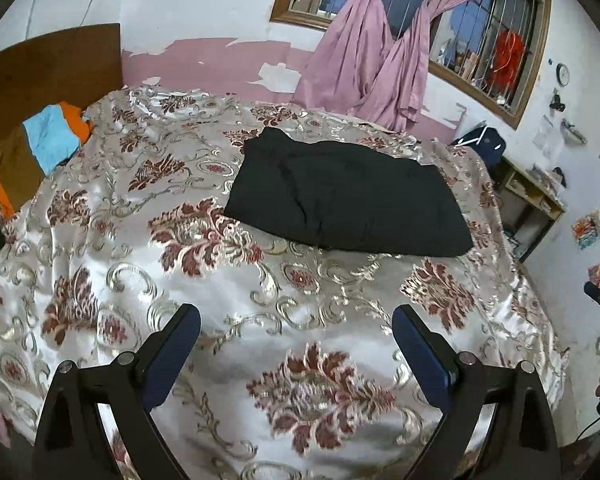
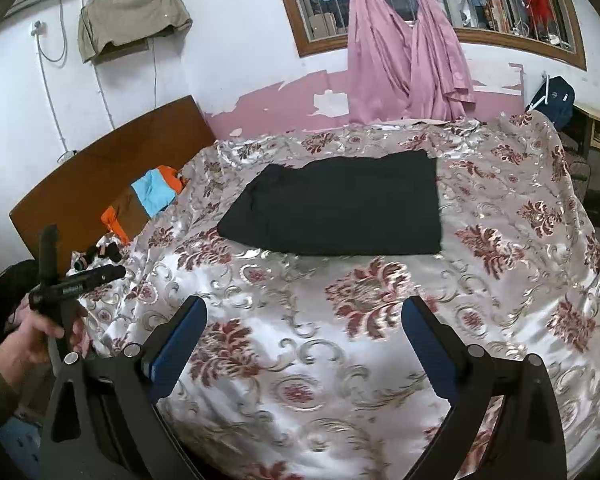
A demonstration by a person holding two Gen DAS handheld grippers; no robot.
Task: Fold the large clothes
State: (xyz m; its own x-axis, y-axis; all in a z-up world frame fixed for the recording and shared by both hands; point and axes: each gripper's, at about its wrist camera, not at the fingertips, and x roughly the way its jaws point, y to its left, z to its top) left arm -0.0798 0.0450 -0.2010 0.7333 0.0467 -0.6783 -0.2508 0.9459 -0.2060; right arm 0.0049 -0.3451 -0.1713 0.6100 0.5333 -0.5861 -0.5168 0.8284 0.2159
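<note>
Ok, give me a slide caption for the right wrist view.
Open right gripper hovers over a floral bedspread, facing a folded black garment mid-bed; a hand holds the left gripper at frame left.

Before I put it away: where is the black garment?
The black garment lies folded on the floral bedspread, mid-bed in both views, ahead of both open tools, right of the orange-and-blue clothes by the headboard.

The bedspread [image 1: 100,280] was glossy white, patterned with dark red floral medallions and silver-grey scrolls. On it, at mid-frame, the folded garment [image 1: 348,204] was plain black. At the left edge lay orange, sky-blue and brown clothes [image 1: 48,140] against a brown headboard [image 1: 48,68]. The curtains [image 1: 380,60] at upper right were mauve-pink. Each tool [image 1: 296,320] [image 2: 304,316] was black with blue pads [image 1: 420,356].
</note>
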